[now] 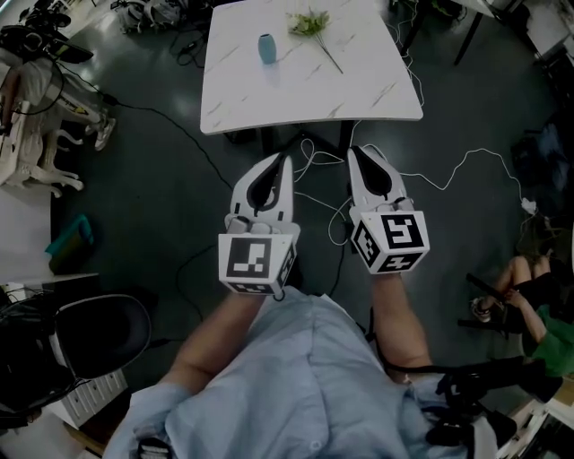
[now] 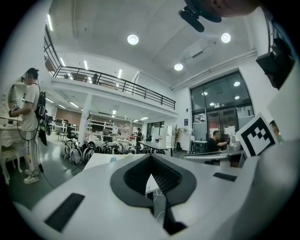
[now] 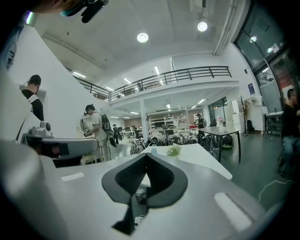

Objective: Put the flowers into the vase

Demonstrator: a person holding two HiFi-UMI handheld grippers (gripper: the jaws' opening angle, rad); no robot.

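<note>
A small blue vase [image 1: 267, 47] stands upright on the white marble table [image 1: 359, 90] at the top of the head view. To its right a bunch of pale green flowers [image 1: 311, 24] lies flat, its stem running toward the table's front. My left gripper [image 1: 285, 161] and right gripper [image 1: 352, 152] hang side by side over the dark floor, short of the table's near edge. Both point at the table, shut and empty. The left gripper view shows closed jaws [image 2: 151, 157] with the vase [image 2: 112, 159] far beyond. The right gripper [image 3: 146, 154] faces the flowers [image 3: 174, 150].
White cables [image 1: 314, 170] trail over the floor under the table's front edge. A black chair [image 1: 99, 336] stands at the lower left and white furniture [image 1: 36, 134] at the left. One person sits at the right [image 1: 529, 287]; another stands off to the left [image 2: 29, 122].
</note>
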